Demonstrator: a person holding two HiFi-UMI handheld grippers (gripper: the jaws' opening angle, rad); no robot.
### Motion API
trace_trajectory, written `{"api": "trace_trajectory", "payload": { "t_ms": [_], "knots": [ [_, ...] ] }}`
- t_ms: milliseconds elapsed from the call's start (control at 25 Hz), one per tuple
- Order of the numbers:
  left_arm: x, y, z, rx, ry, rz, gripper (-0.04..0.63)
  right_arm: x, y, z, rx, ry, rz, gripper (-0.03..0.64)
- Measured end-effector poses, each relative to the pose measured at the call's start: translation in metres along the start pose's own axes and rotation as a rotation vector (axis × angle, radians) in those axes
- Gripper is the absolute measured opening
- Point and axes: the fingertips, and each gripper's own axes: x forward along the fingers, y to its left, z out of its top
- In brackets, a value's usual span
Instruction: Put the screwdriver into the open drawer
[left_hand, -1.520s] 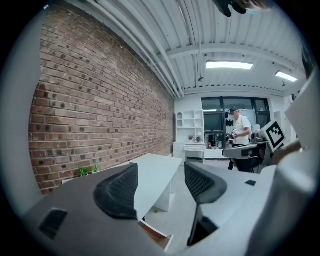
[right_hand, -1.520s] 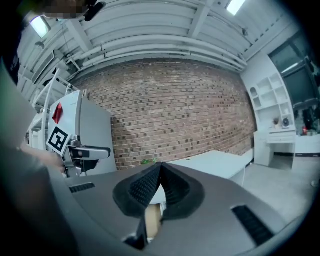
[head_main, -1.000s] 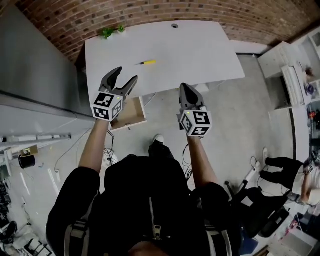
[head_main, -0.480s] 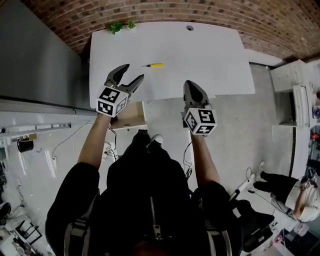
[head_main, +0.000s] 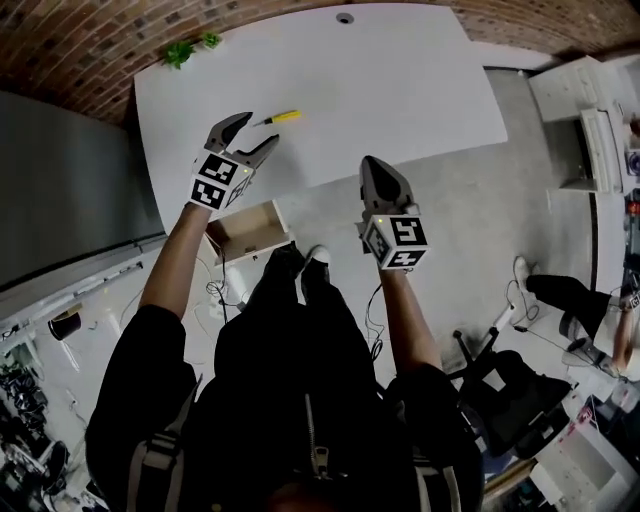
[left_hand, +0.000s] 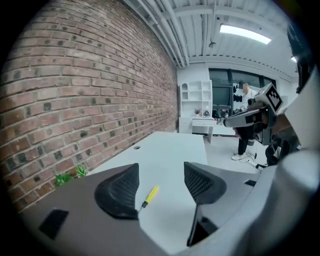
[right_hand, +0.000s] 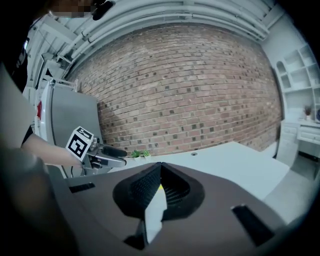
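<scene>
A small yellow-handled screwdriver (head_main: 278, 118) lies on the white table (head_main: 400, 80); in the left gripper view the screwdriver (left_hand: 149, 196) shows between the jaws, a little beyond them. My left gripper (head_main: 250, 135) is open and hangs over the table's near left part, just short of the tool. The left gripper (left_hand: 160, 187) holds nothing. An open wooden drawer (head_main: 250, 232) juts out below the table's front edge, under my left forearm. My right gripper (head_main: 371, 168) is shut and empty, held over the floor in front of the table. In its own view the right gripper (right_hand: 160, 186) has its jaws together.
A small green plant (head_main: 180, 51) stands at the table's far left corner, by the brick wall (head_main: 60, 60). A grey cabinet (head_main: 60, 190) stands left of the table. A cable hole (head_main: 345, 18) marks the table's back edge. A person (head_main: 600, 320) is at the right.
My left gripper has moved forward over the table toward the screwdriver. The view has shifted, so the drawer now shows more fully. The right gripper stays shut in front of the table.
</scene>
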Motion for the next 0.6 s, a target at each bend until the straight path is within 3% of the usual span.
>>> {"api": "trace_trajectory", "payload": {
  "t_ms": [280,440,600],
  "knots": [
    [0.076,0.018,-0.061,0.106,0.159,-0.092,0.31,-0.008,-0.024,-0.029,0.052,0.049,-0.099,0.003],
    [0.109,0.021,-0.101,0.185,0.28,-0.152,0.267,-0.024,-0.04,-0.044,0.079,0.083,-0.155,0.003],
    [0.133,0.02,-0.131,0.214,0.383,-0.219,0.231,-0.036,-0.05,-0.059,0.098,0.107,-0.201,0.003]
  ]
}}
